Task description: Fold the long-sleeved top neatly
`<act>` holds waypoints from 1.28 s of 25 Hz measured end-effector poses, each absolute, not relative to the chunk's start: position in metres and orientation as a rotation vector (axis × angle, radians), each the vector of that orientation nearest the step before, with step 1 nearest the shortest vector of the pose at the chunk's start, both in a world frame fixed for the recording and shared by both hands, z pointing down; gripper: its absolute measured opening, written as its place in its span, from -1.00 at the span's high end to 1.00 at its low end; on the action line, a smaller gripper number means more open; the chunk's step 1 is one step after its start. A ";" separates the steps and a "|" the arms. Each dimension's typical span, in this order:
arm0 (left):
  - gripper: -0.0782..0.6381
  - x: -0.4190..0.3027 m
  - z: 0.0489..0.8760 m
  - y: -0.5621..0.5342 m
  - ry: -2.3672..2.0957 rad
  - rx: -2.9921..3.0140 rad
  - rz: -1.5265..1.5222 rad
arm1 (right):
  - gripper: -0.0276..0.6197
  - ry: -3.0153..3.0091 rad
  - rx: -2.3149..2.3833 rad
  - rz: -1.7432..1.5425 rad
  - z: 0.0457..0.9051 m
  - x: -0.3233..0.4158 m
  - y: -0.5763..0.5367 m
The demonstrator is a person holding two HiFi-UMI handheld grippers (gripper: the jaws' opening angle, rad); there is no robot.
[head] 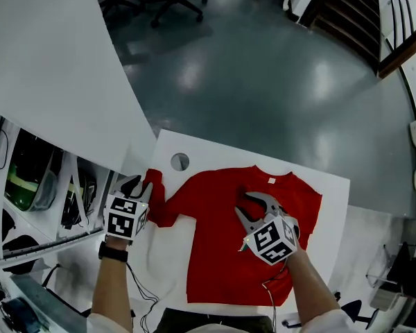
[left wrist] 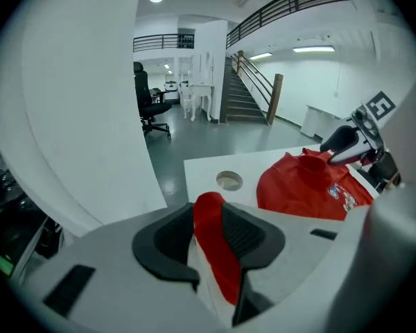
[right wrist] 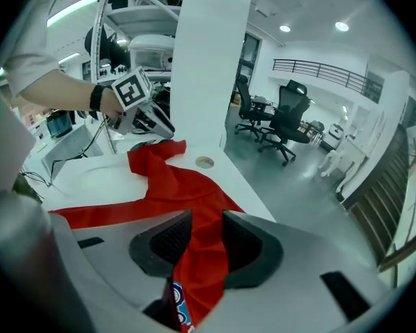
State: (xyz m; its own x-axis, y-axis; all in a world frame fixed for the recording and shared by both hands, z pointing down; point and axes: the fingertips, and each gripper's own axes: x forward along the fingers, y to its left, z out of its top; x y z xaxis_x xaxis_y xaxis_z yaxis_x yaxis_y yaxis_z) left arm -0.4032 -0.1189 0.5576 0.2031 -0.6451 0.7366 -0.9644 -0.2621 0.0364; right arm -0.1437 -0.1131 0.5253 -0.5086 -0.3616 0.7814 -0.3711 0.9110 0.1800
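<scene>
Closest in, the left hand-held gripper (head: 140, 184) is clamped on the cuff end of one sleeve (head: 154, 194) of the red long-sleeved fabric top (head: 215, 248), and the cloth fills the gap between its pads. The right hand-held gripper (head: 254, 207) is likewise closed on a pinch of red cloth at the chest. The top lies front up on the flat white worktop (head: 194, 148) with its collar away from the person. The gripped sleeve is doubled back beside a round hole (head: 180, 161) in the surface.

The step in hand looks like folding that sleeve in over the body. Done well, the left gripper would carry the cuff low and straight across, so the sleeve lands flat and untwisted with a crisp crease at the shoulder. The chest pinch probably serves best as an anchor: lifting it would likely drag the body and raise wrinkles. Letting go seems wise only once the cuff rests on the cloth.
</scene>
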 end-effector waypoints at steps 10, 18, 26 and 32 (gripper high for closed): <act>0.36 -0.389 0.589 -0.132 -1.404 1.909 0.944 | 0.47 -2.138 0.607 0.063 0.523 -0.100 -0.123; 0.53 -0.384 0.600 -0.129 -1.366 1.884 0.943 | 0.50 -2.183 0.592 0.062 0.521 -0.113 -0.121; 0.61 -0.421 0.568 -0.128 -1.568 1.831 0.808 | 0.50 -2.228 0.560 0.030 0.513 -0.137 -0.122; 0.61 -0.472 0.486 -0.127 -1.936 1.772 0.692 | 0.50 -2.240 0.576 0.035 0.504 -0.131 -0.123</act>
State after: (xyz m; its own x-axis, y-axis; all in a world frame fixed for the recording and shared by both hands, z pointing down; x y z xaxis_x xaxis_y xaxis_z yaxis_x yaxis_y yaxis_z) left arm -0.4717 -0.1272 0.4860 -0.0960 -0.7838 0.6135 -0.9951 0.0619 -0.0765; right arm -0.1315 -0.1227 0.5036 -0.5724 -0.3929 0.7197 -0.4150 0.8958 0.1590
